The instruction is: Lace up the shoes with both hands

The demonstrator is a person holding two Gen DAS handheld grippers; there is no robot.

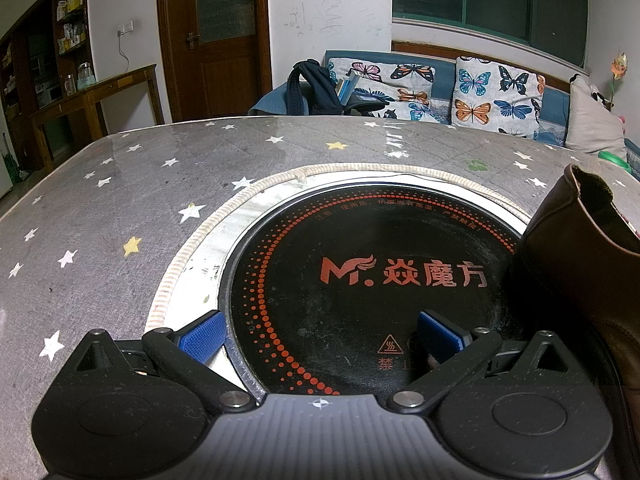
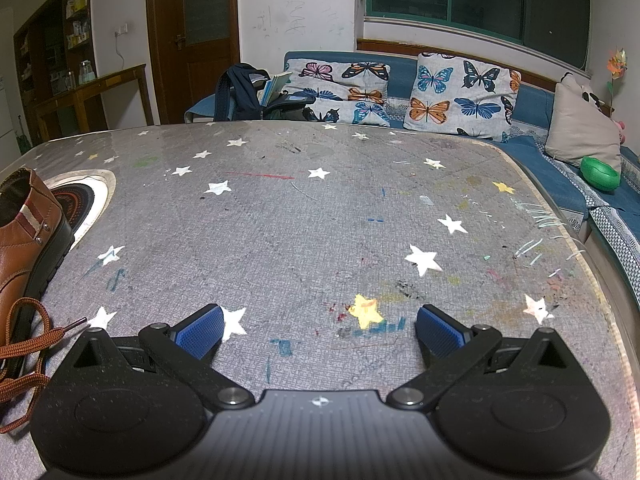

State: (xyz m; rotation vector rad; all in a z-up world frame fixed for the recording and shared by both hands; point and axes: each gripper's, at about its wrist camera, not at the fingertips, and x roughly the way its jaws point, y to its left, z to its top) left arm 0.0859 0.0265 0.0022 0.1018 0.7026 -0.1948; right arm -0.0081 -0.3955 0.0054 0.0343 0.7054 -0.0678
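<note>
Two forward-looking views from hand-held grippers over a grey table printed with white and yellow stars.

On the left, the left gripper hangs low with its blue pads spread wide and nothing between them. It sits over a round black induction cooktop set into the table, marked with red dots and lettering. At the right edge of this view stands the brown leather shoe, its open collar uppermost; no lace shows from here.

In the right view, that shoe sits at the far left, just beside the cooktop rim. A loose orange-brown shoelace trails from it across the table, ending in a metal tip just left of the right gripper. The right gripper is also spread wide and empty, over bare table. A sofa with butterfly cushions lies beyond.

Lacing looks barely begun. To start well, the right gripper would probably best swing left and pinch the lace close behind its tip, while the left steadies the shoe near the eyelets, which are not visible in either view.
</note>
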